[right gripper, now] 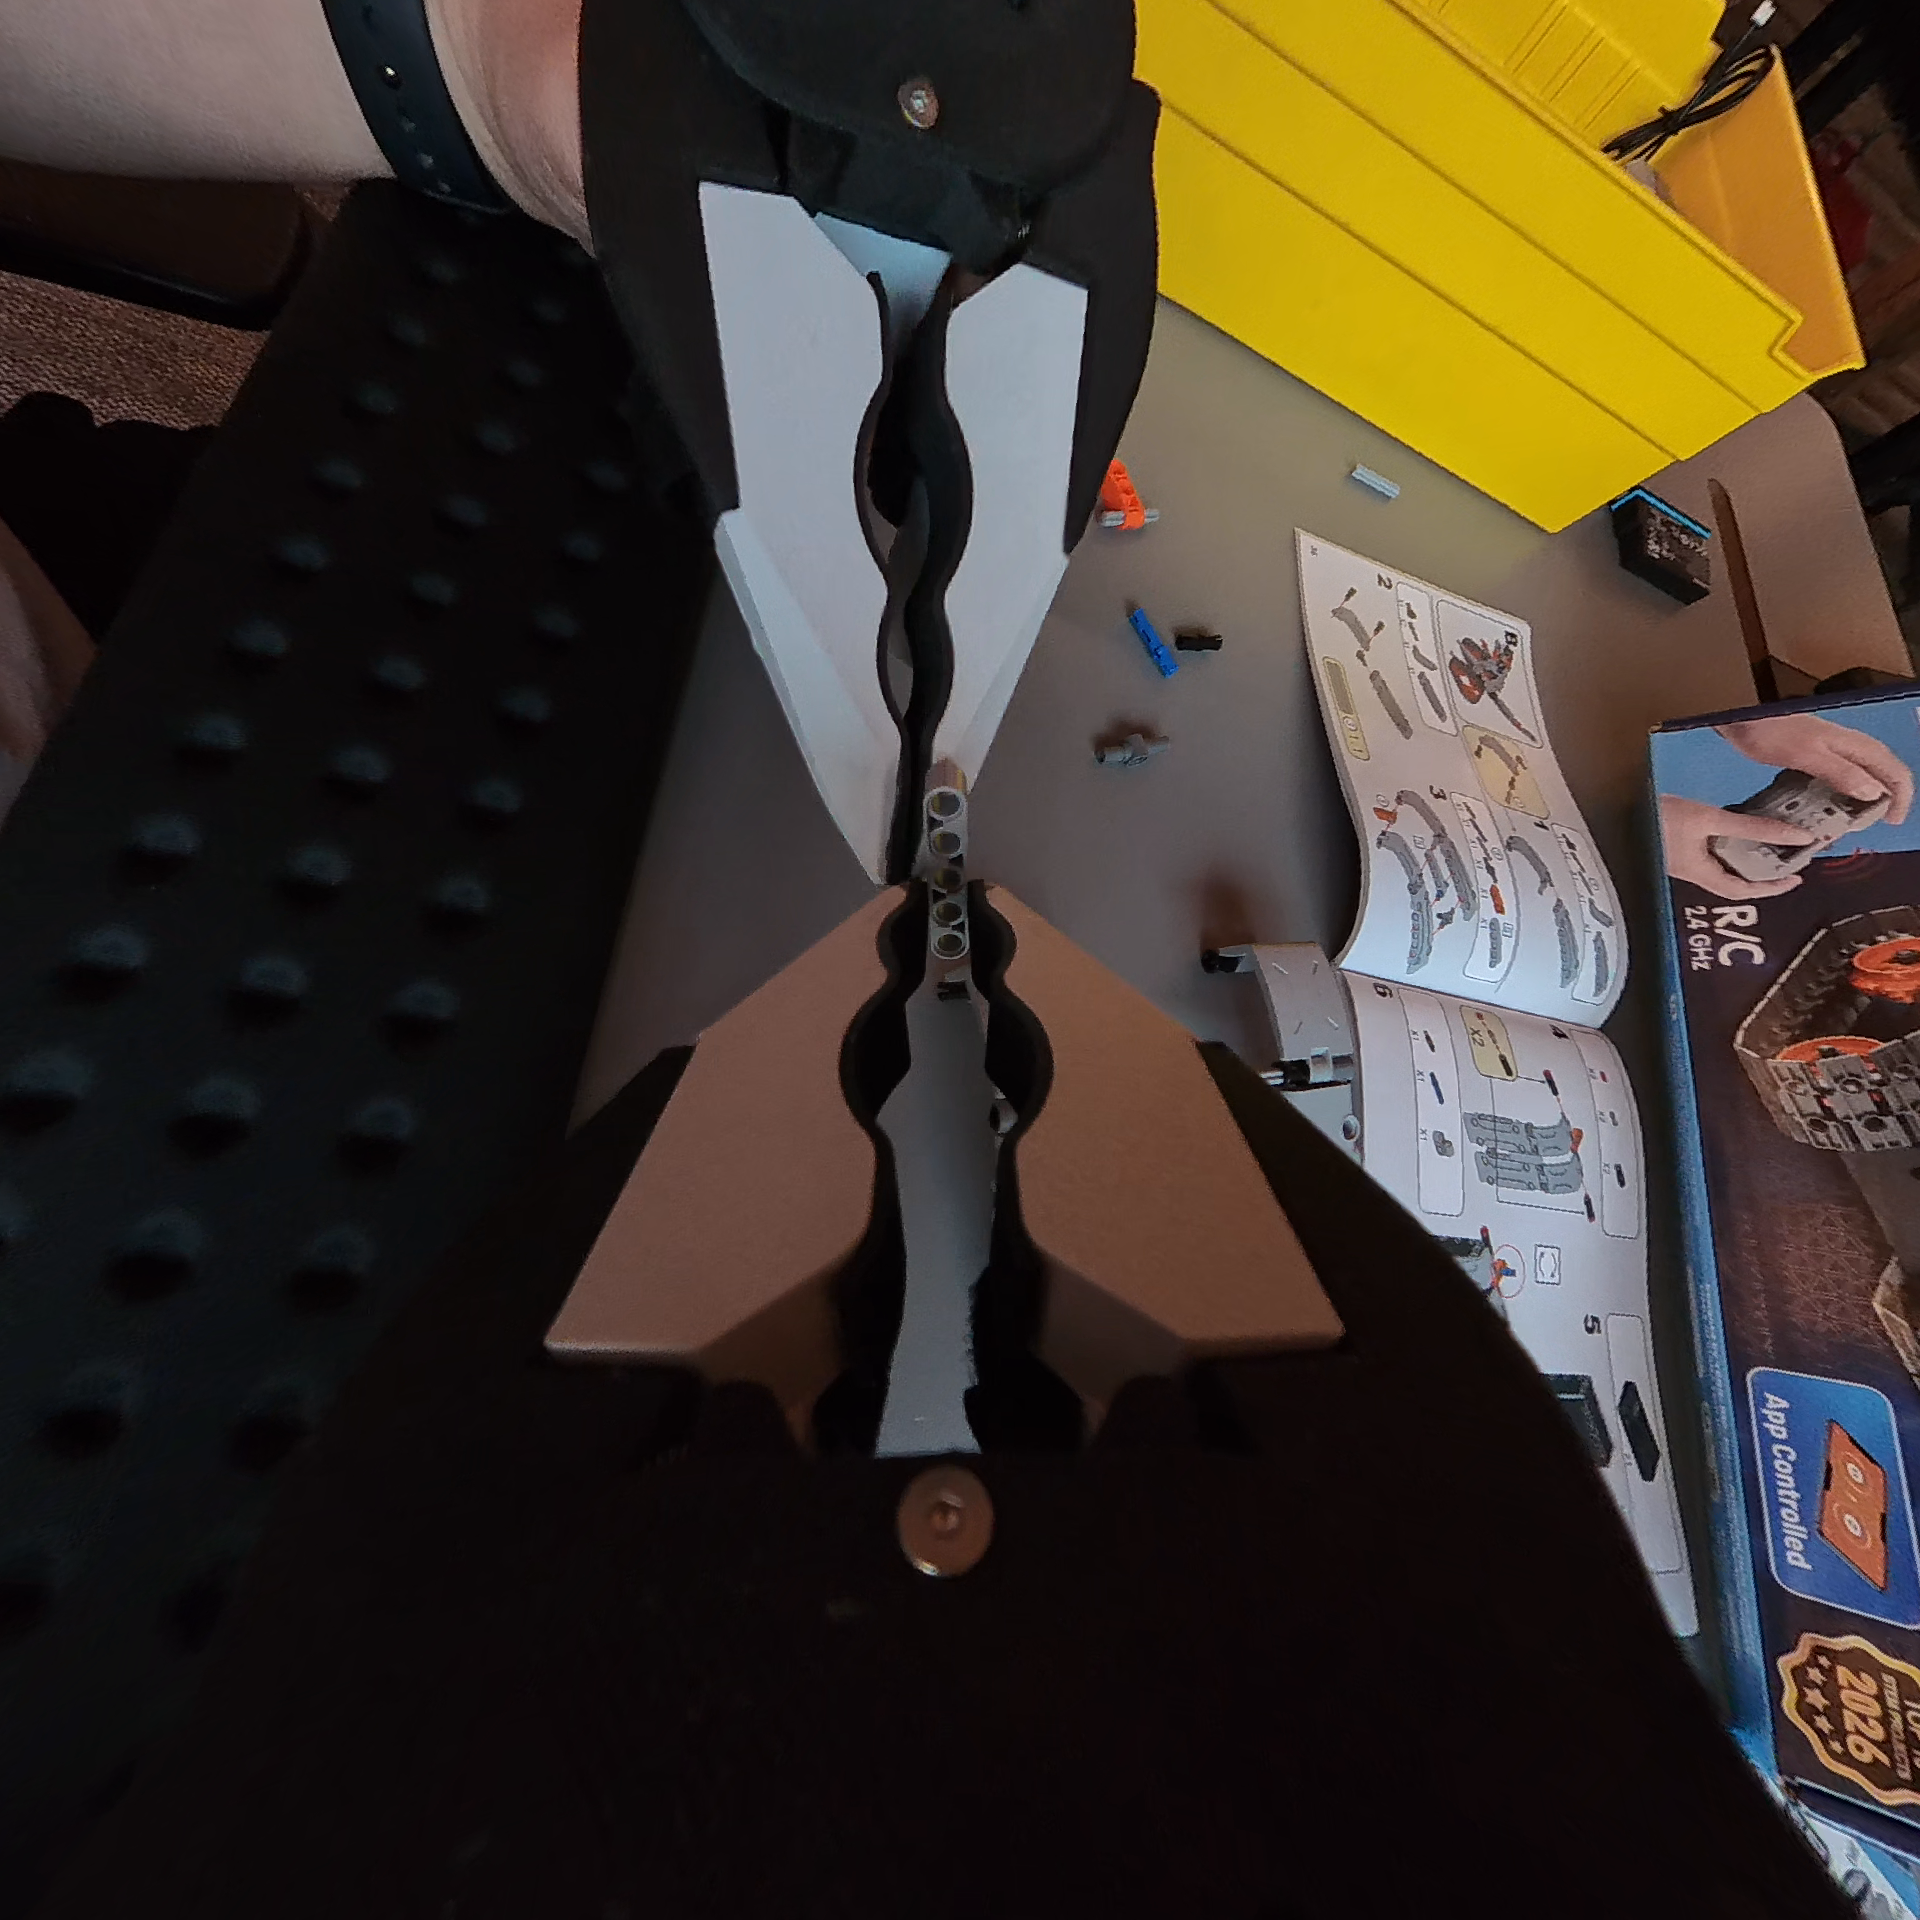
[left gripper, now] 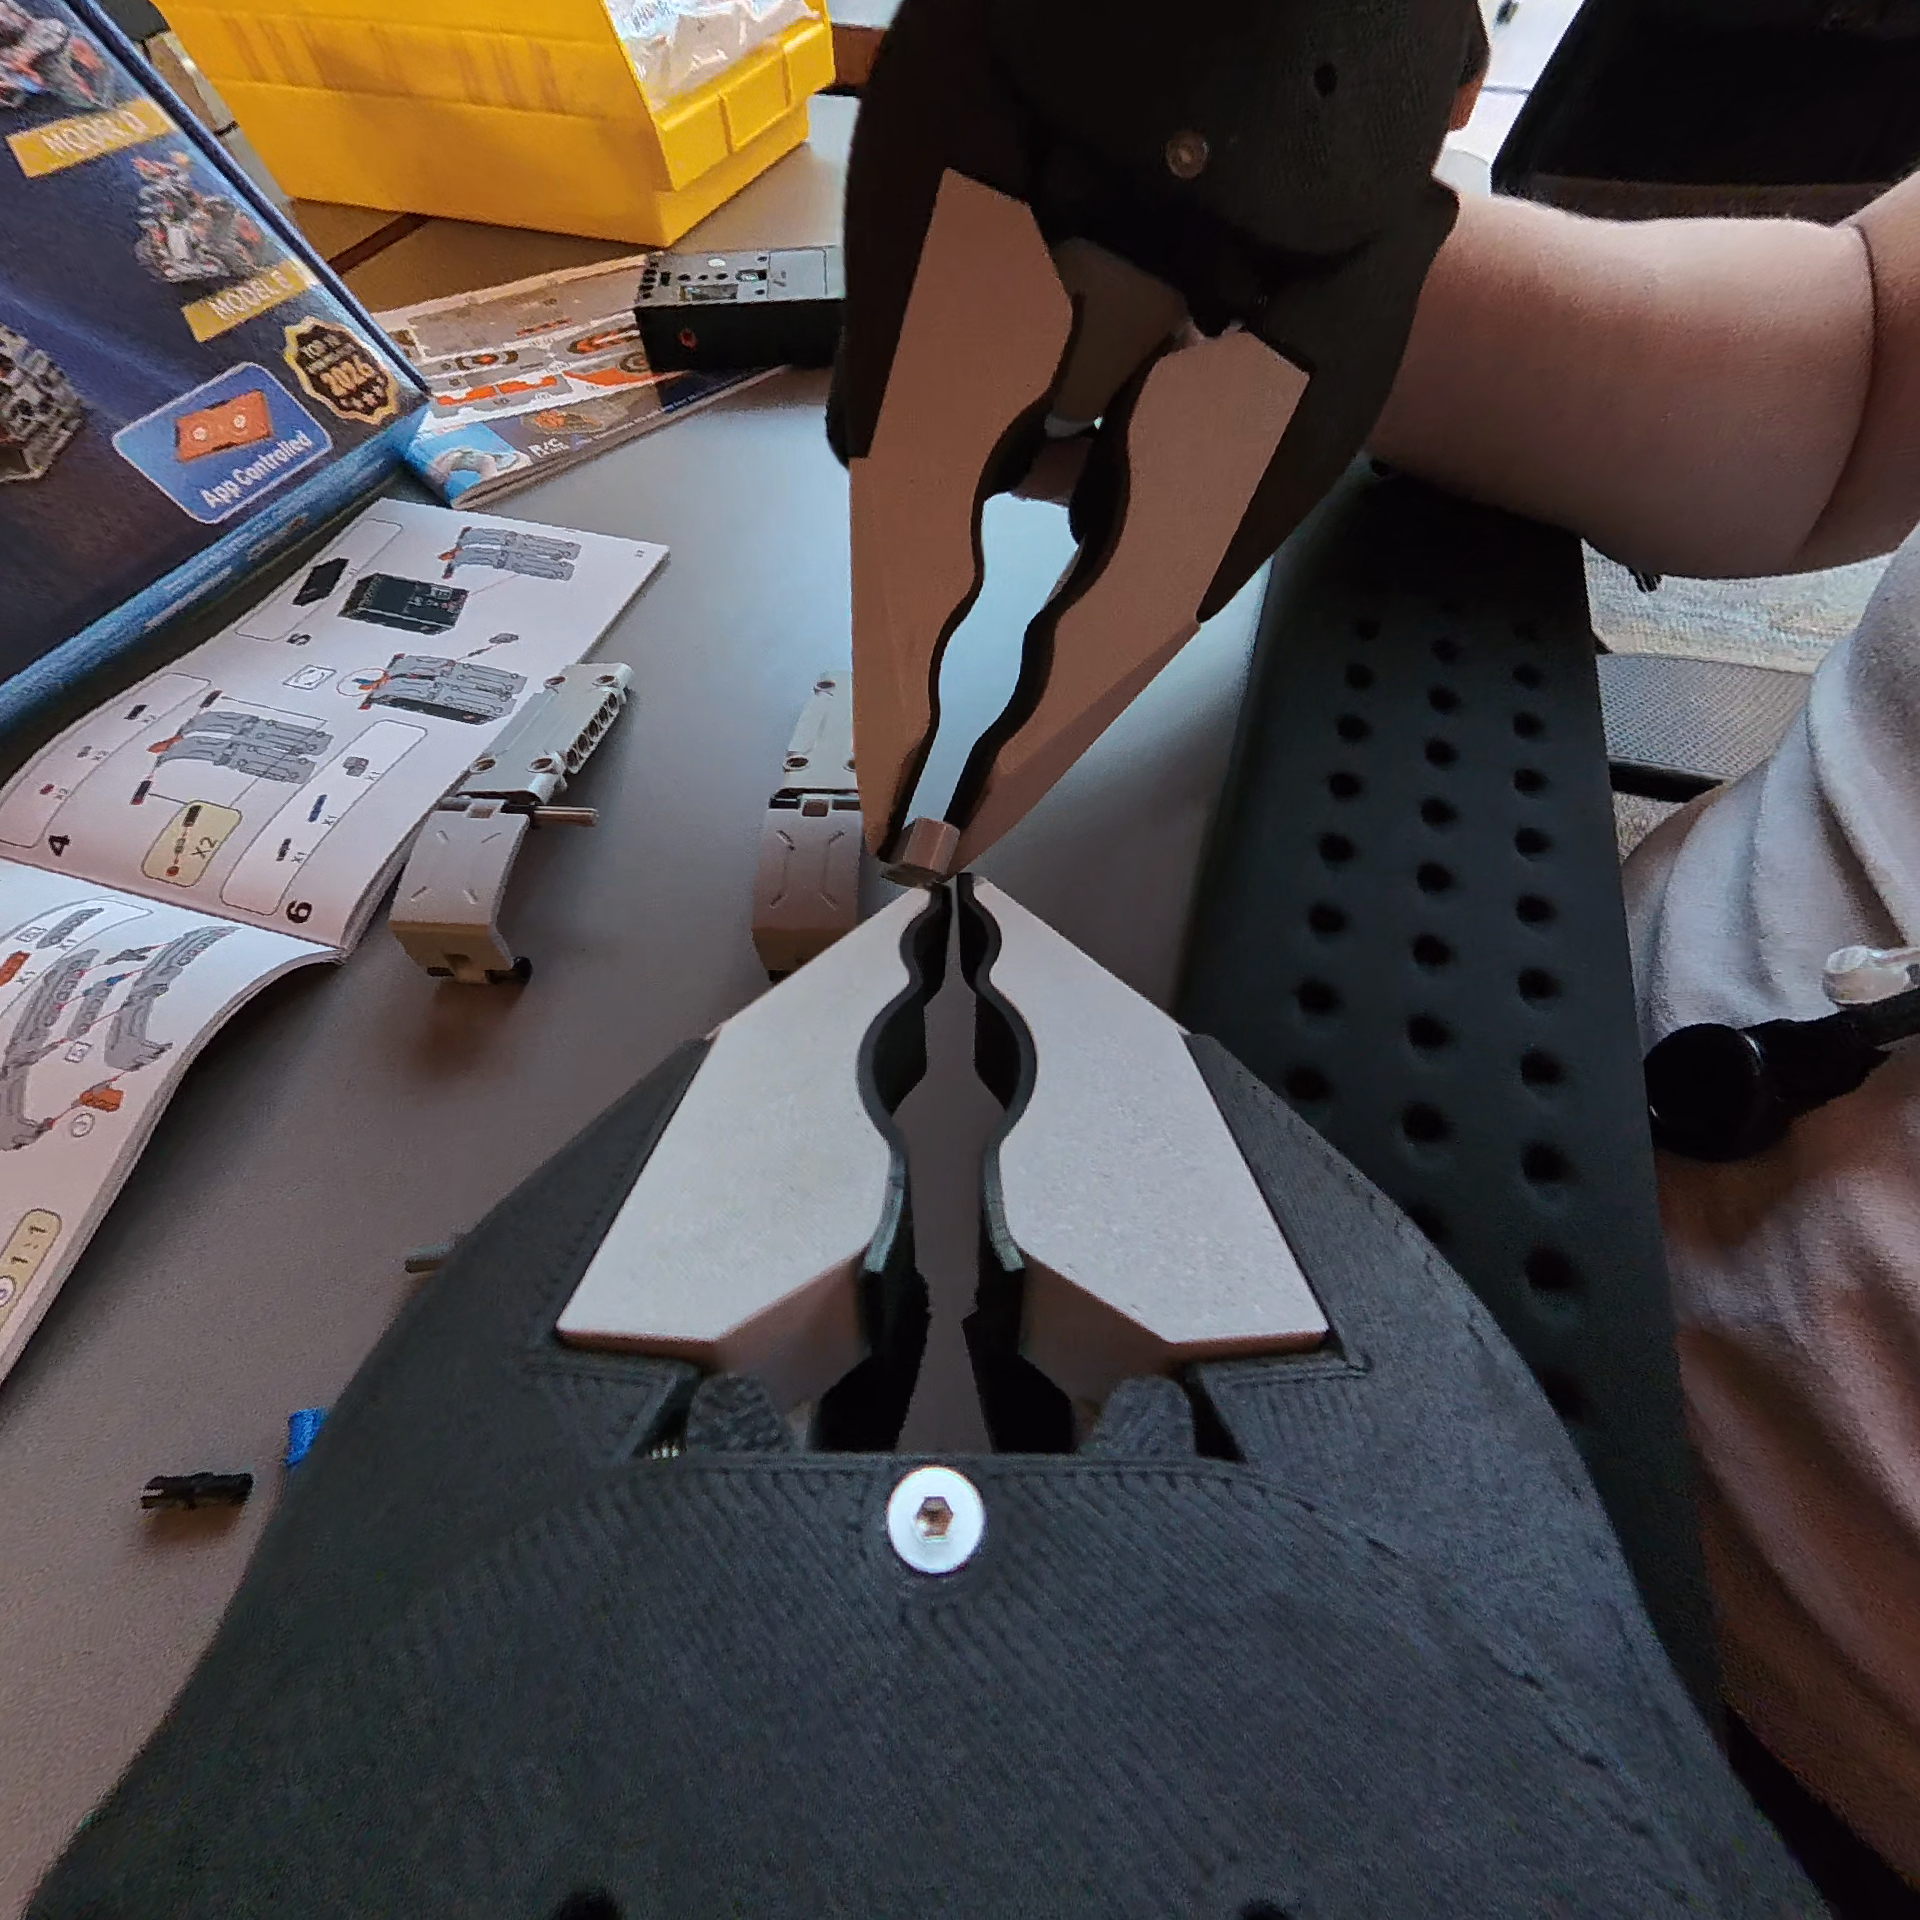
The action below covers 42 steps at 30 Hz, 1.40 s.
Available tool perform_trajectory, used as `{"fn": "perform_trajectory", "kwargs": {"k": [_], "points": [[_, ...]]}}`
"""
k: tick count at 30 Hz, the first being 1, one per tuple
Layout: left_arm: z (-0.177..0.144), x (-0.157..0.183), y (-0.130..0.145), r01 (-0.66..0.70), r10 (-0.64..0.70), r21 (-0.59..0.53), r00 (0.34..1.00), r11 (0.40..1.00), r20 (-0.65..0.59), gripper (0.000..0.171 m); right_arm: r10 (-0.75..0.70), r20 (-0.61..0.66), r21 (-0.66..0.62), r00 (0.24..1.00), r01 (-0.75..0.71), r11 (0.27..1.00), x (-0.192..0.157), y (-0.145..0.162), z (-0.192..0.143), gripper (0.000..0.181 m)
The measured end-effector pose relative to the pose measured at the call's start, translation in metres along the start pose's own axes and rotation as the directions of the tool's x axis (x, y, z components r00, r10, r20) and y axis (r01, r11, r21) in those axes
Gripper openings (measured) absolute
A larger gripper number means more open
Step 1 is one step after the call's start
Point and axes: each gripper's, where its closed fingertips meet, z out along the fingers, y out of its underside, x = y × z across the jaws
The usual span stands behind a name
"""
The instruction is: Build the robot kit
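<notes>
In the right wrist view my right gripper (right gripper: 945, 896) is shut on a light grey beam with a row of holes (right gripper: 948, 831), which sticks out past its fingertips above the dark table (right gripper: 1195, 831). In the left wrist view the right gripper (left gripper: 923, 840) comes down from above, and the beam's end (left gripper: 925, 850) shows as a small grey block between its tips. My left gripper (left gripper: 943, 889) is shut, with its tips right under that beam end. I see nothing between its pads. In the right wrist view the left gripper (right gripper: 925, 821) meets the beam tip to tip.
Two grey curved assemblies (left gripper: 462, 883) (left gripper: 810, 831) lie beside an open instruction booklet (left gripper: 260, 727). A blue box (left gripper: 156, 312), a yellow bin (left gripper: 499, 104) and a black module (left gripper: 738, 301) stand behind. Small pins (right gripper: 1153, 641) (right gripper: 1130, 748) lie loose. A black perforated chair back (left gripper: 1434, 831) is close by. From either gripper's tips it is about 35 cm to the black module (left gripper: 738, 301).
</notes>
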Motion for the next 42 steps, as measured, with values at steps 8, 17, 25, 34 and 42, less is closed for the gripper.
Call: {"fn": "perform_trajectory", "kwargs": {"k": [8, 17, 25, 34, 42], "points": [[-0.015, -0.025, -0.016, 0.293, -0.289, 0.147, 0.956, 0.945, -0.052, 0.034, -0.126, -0.277, -0.008, 0.953, 0.129, 0.992, 0.035, -0.009, -0.007, 0.007], [-0.028, -0.028, -0.033, 0.52, -0.467, 0.234, 0.849, 0.821, -0.249, 0.024, -0.278, -0.348, -0.117, 0.895, 0.253, 0.96, 0.034, -0.008, 0.009, 0.007], [-0.022, -0.029, -0.026, 0.513, -0.478, 0.194, 0.855, 0.836, -0.202, 0.029, -0.313, -0.37, -0.175, 0.875, 0.265, 0.948, 0.036, -0.004, 0.015, 0.007], [-0.019, -0.04, -0.014, 0.431, -0.429, 0.164, 0.902, 0.887, -0.049, 0.0, -0.308, -0.368, -0.186, 0.877, 0.255, 0.949, 0.034, -0.005, 0.016, 0.007], [-0.02, -0.041, -0.015, 0.432, -0.43, 0.171, 0.901, 0.885, -0.051, 0.024, -0.311, -0.393, -0.206, 0.865, 0.247, 0.947, 0.039, -0.002, 0.015, 0.007]]}}
